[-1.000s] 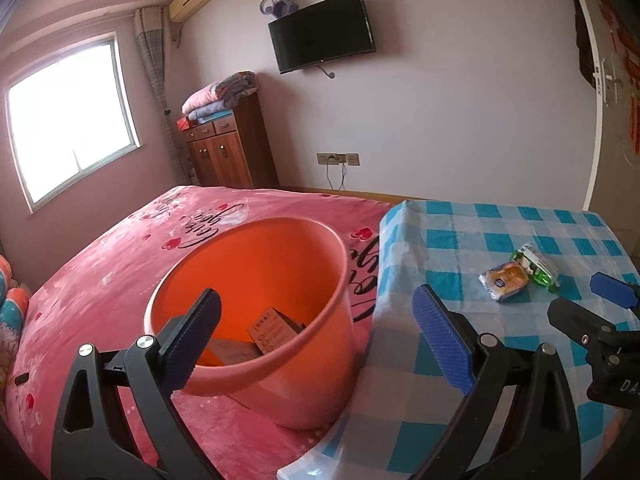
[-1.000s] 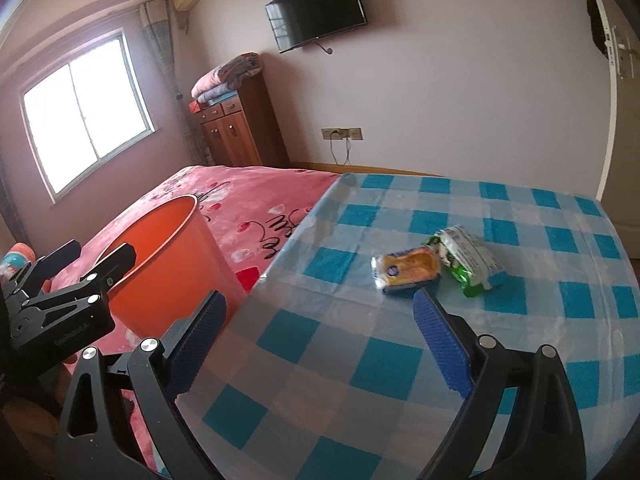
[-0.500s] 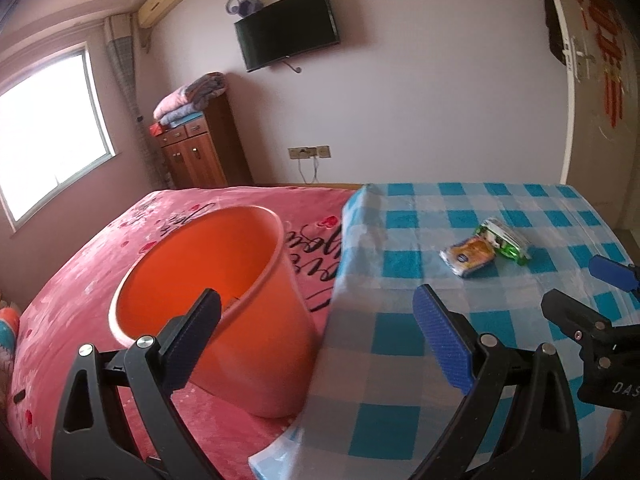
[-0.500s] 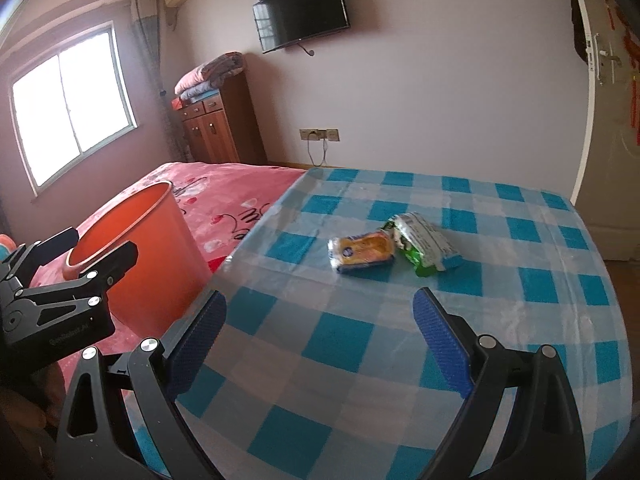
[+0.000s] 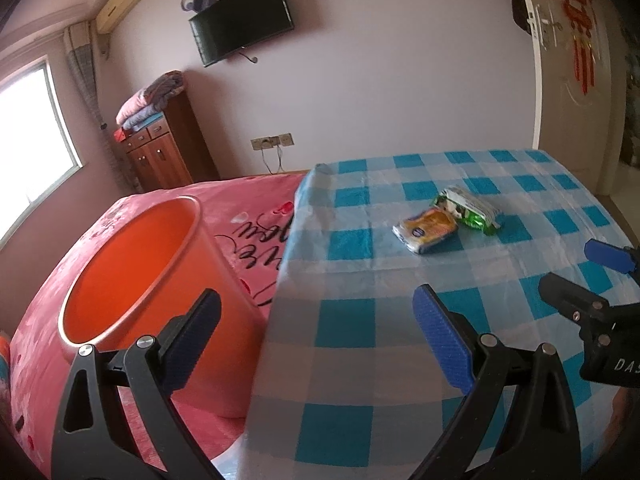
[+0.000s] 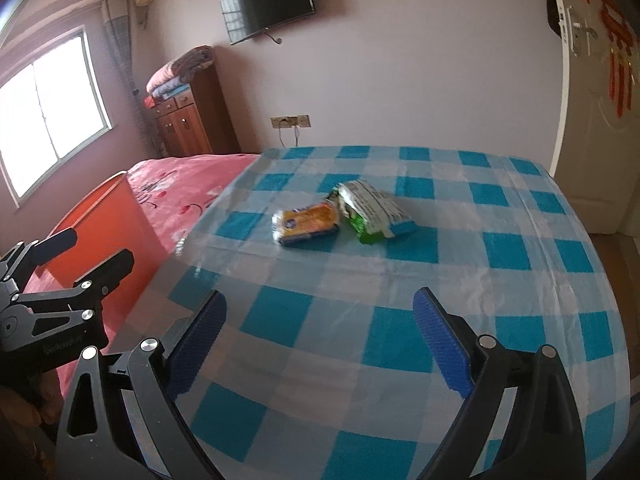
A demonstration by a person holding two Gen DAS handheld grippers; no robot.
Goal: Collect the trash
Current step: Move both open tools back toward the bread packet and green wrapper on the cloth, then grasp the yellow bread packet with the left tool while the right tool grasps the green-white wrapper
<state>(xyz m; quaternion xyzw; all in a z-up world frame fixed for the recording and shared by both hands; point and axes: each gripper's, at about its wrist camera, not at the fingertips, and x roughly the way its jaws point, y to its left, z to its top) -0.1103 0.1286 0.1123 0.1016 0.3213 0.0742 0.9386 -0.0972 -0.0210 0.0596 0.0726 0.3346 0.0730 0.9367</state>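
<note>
Two snack packets lie touching on the blue-checked cloth (image 5: 352, 288): a yellow-orange packet (image 5: 425, 229) (image 6: 306, 224) and a green-and-white packet (image 5: 470, 211) (image 6: 372, 210). An orange bucket (image 5: 136, 280) (image 6: 100, 224) stands on the pink bedcover to the left of the cloth. My left gripper (image 5: 316, 328) is open and empty, between the bucket and the packets, well short of them. My right gripper (image 6: 318, 332) is also open and empty, nearer than the packets; it shows at the right edge of the left wrist view (image 5: 588, 276). What is inside the bucket is hidden.
The pink bedcover (image 5: 260, 216) spreads left of the cloth. A wooden cabinet (image 5: 164, 152) with folded blankets stands by the far wall under a wall TV (image 5: 242, 18). A window (image 6: 44, 120) is on the left, a white door (image 6: 592, 120) on the right.
Both views have swung to the right, away from the bucket and towards the packets, which now sit nearer the middle. The bucket's inside has dropped out of sight. Both grippers stay open.
</note>
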